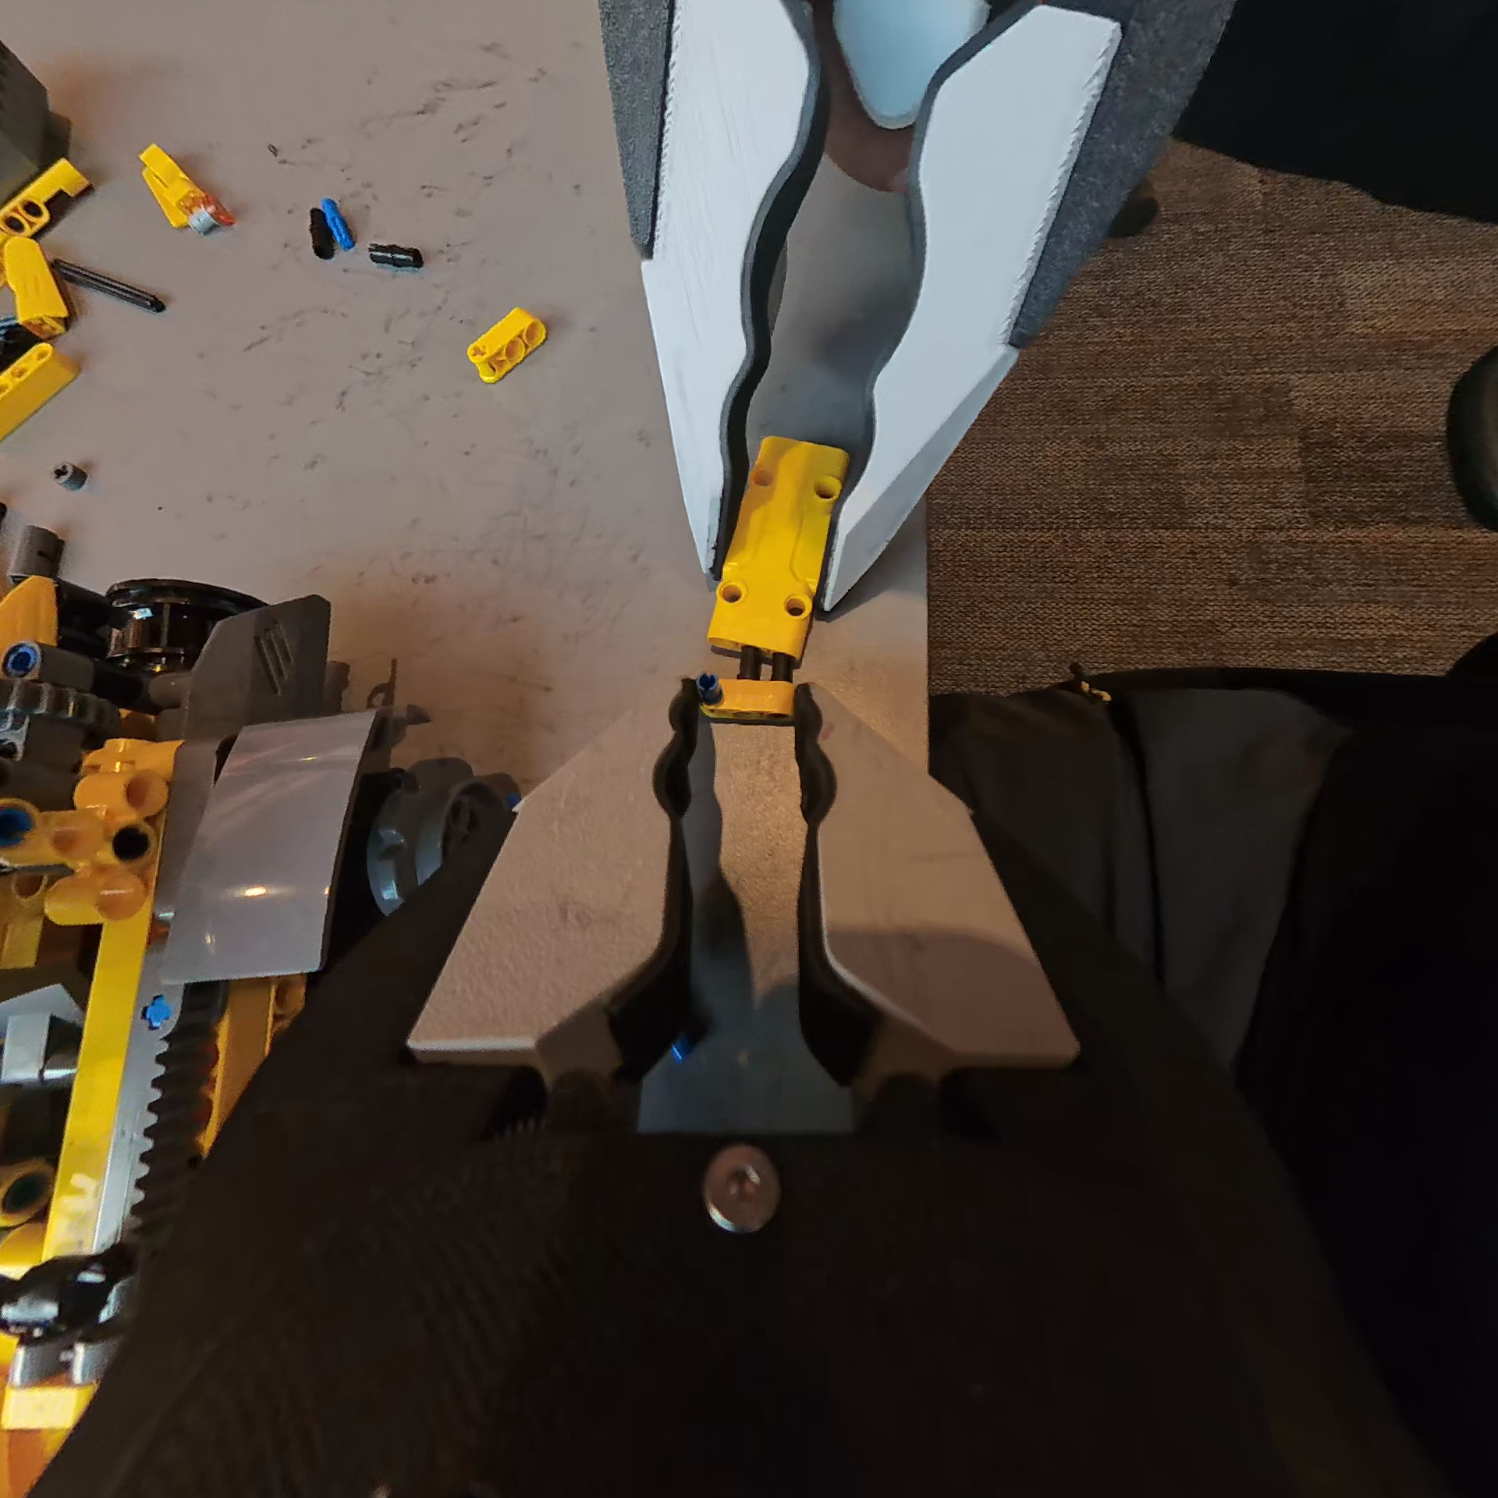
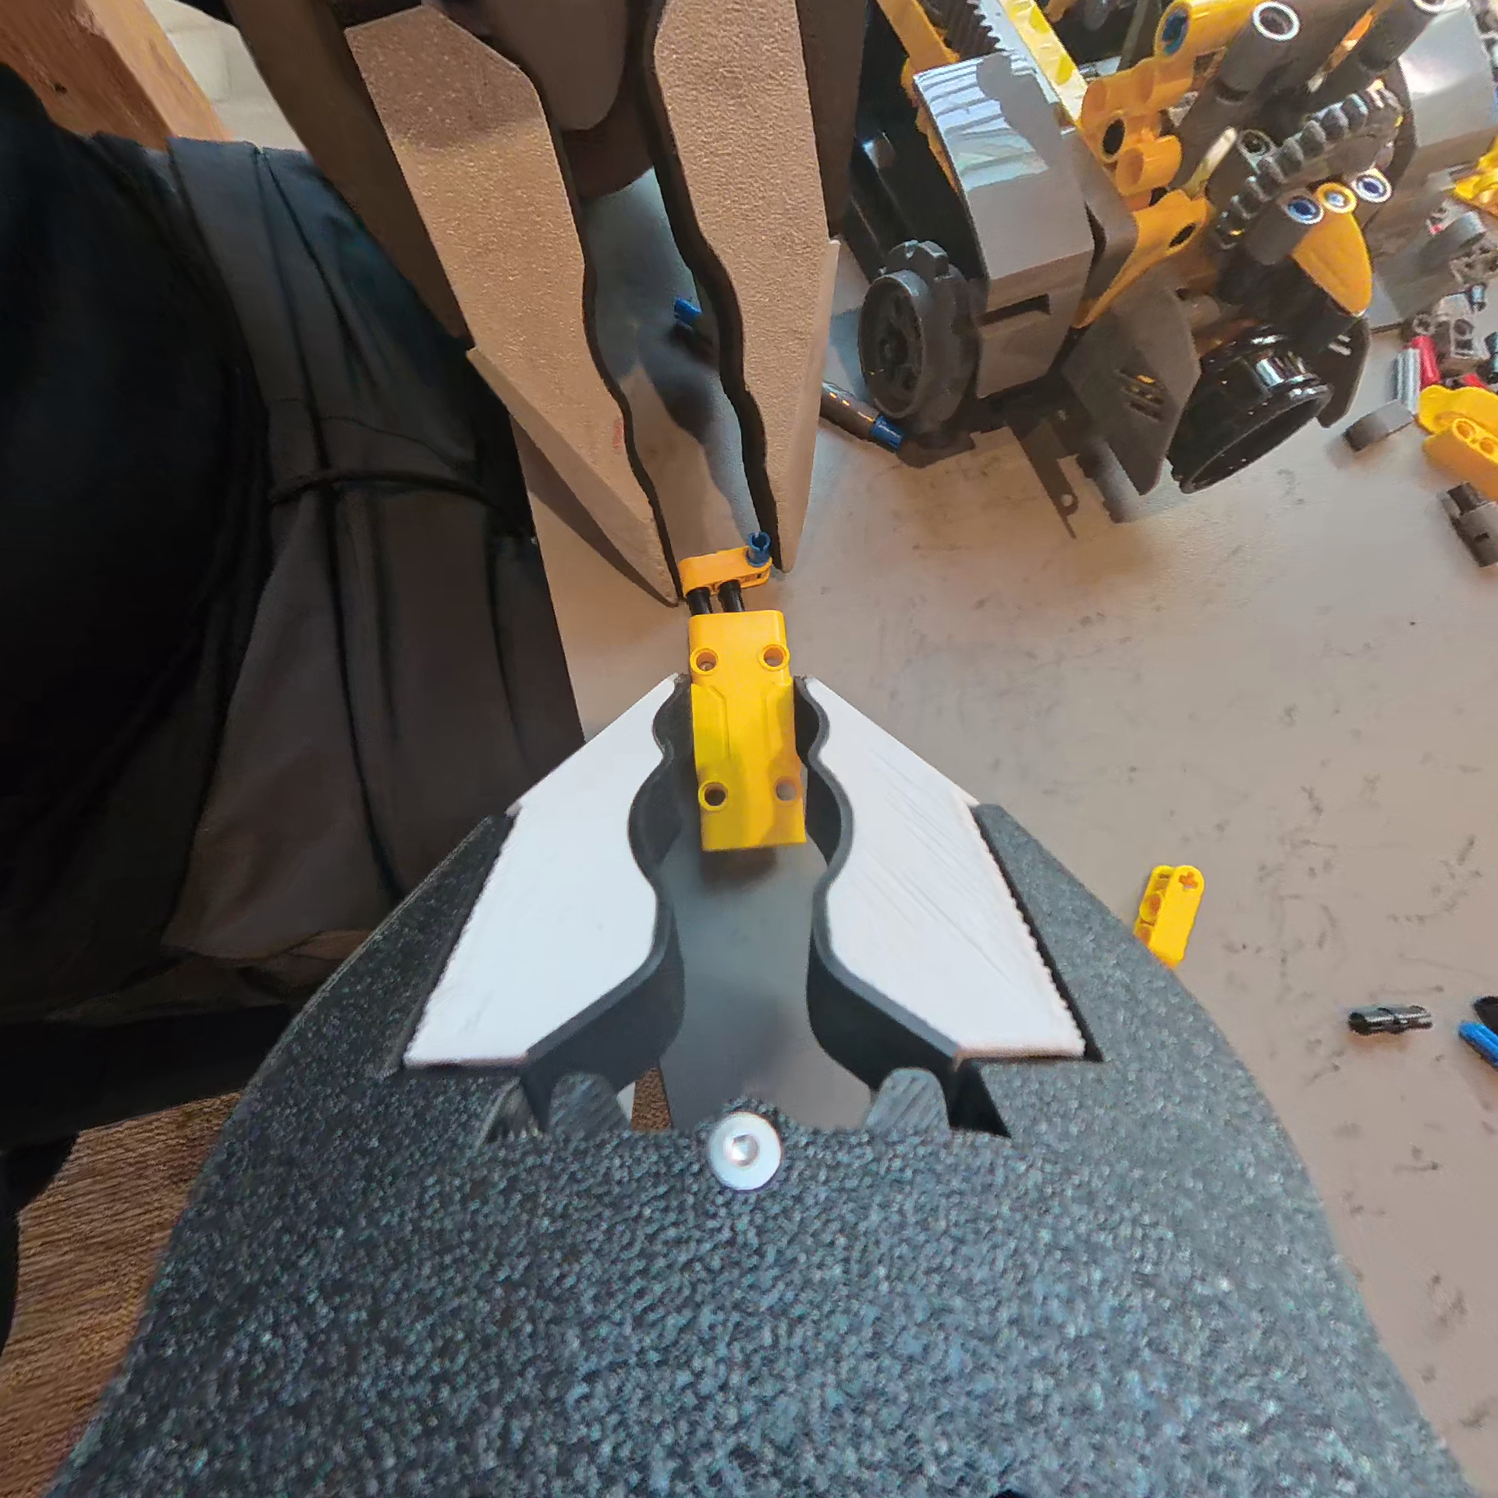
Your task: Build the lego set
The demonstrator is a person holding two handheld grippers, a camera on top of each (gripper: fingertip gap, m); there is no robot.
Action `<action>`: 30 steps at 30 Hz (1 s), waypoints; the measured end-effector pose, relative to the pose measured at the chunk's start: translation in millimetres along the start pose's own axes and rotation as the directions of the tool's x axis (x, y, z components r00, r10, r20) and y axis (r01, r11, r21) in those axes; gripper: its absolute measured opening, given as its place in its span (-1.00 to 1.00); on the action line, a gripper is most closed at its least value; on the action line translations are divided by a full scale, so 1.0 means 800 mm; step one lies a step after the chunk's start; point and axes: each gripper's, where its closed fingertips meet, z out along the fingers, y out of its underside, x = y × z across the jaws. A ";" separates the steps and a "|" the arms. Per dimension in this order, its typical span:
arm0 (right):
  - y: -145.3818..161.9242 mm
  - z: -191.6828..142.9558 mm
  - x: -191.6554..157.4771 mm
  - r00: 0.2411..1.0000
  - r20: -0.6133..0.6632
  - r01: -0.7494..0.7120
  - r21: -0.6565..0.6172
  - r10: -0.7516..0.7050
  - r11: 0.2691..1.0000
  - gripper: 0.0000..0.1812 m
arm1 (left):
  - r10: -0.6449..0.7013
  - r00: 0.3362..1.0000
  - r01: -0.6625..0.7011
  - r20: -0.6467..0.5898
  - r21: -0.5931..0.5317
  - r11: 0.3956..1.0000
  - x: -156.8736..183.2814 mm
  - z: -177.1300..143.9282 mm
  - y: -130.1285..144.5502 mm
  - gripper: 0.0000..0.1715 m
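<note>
Overall, no legible writing or brand mark shows on any part. Largest item: partly built yellow-and-grey vehicle model (image 2: pixel 1135 243) on the beige table (image 1: pixel 405 527), cut off by the frame edge in both views. Right gripper (image 2: pixel 739 689), white fingers, is clamped on a yellow panel piece (image 2: pixel 742 729). Left gripper (image 1: pixel 747 693), tan fingers, pinches a short yellow beam (image 1: pixel 746 699) at its tips; two black pins (image 1: pixel 766 666) bridge beam and panel. Blue pin (image 1: pixel 708 685) is on the beam's end, partly hidden.

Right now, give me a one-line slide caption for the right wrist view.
Right gripper clamps a yellow panel, its two black pins meeting a small yellow beam held by the left gripper.
</note>
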 end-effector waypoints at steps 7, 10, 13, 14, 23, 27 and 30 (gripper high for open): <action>0.000 0.000 0.000 0.999 -0.036 -0.024 -0.017 0.023 1.000 -0.73 | 0.002 1.000 -0.002 0.000 0.001 1.000 0.000 0.000 0.000 -0.76; -0.002 -0.001 0.000 0.996 -0.085 0.022 -0.022 -0.024 1.000 -0.73 | 0.050 0.999 -0.050 0.009 0.006 0.999 0.001 0.000 -0.001 -0.76; -0.002 -0.001 -0.001 0.994 -0.096 0.053 -0.031 -0.056 0.998 -0.73 | 0.056 0.998 -0.056 -0.032 0.008 0.998 0.001 0.000 -0.001 -0.76; -0.003 -0.001 -0.001 0.993 -0.097 0.069 -0.033 -0.072 0.997 -0.73 | 0.061 0.997 -0.061 -0.045 0.010 0.998 0.002 0.000 -0.001 -0.76; -0.004 0.004 -0.004 0.986 0.109 0.130 -0.064 -0.123 0.989 -0.74 | 0.138 0.987 -0.136 -0.086 0.026 0.990 0.006 -0.002 0.001 -0.76; -0.004 0.005 -0.006 0.982 0.164 0.098 -0.024 -0.092 0.995 -0.73 | 0.158 0.984 -0.156 -0.079 0.032 0.987 0.007 -0.003 0.001 -0.76; -0.004 0.005 -0.006 0.979 0.181 0.100 -0.014 -0.096 0.995 -0.73 | 0.163 0.983 -0.161 -0.089 0.035 0.986 0.007 -0.003 0.001 -0.76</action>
